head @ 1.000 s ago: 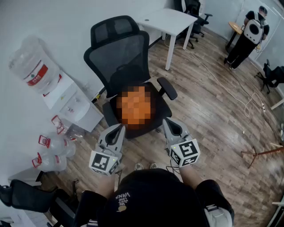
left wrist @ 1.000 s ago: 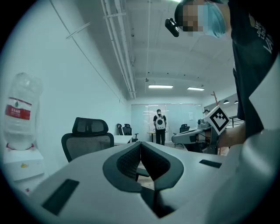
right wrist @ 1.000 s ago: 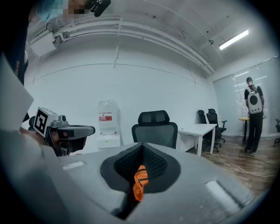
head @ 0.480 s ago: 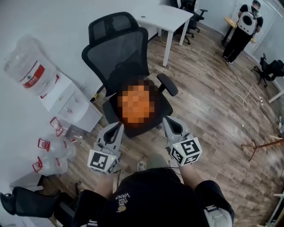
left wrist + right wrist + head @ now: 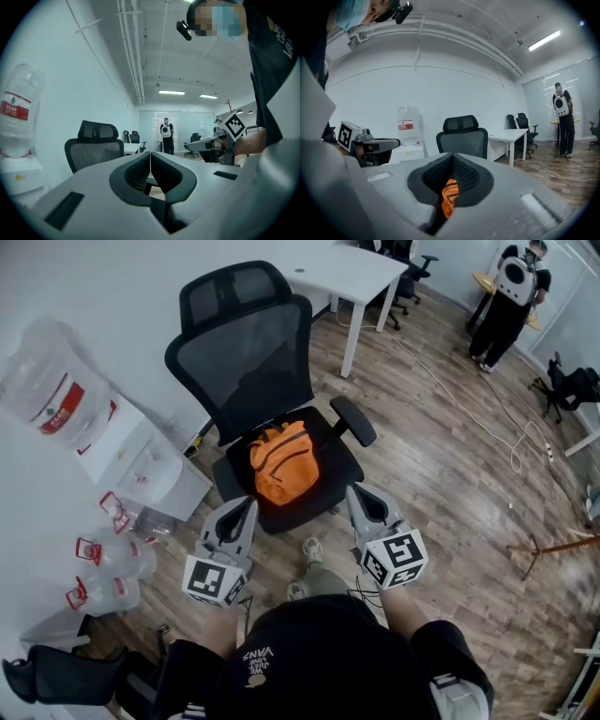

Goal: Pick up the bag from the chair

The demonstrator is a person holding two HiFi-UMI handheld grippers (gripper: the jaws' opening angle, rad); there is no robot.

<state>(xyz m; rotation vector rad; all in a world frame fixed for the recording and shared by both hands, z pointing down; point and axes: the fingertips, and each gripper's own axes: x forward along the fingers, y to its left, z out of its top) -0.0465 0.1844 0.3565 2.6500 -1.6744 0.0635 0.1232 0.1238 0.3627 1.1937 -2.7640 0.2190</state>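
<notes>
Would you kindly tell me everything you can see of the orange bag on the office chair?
The bag is a small, bright orange backpack of soft-looking fabric, with dark zip lines and straps across its upper face. It lies slumped and flat in the middle of the black seat of the chair, in front of the mesh backrest. Only the seat touches it; the left tool and right tool, both shut, are short of it.

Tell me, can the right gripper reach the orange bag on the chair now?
Probably yes. Nothing stands between the right gripper and the orange bag on the chair seat; the armrest lies to the side. The gripper's jaws are shut, so they must open first.
</notes>
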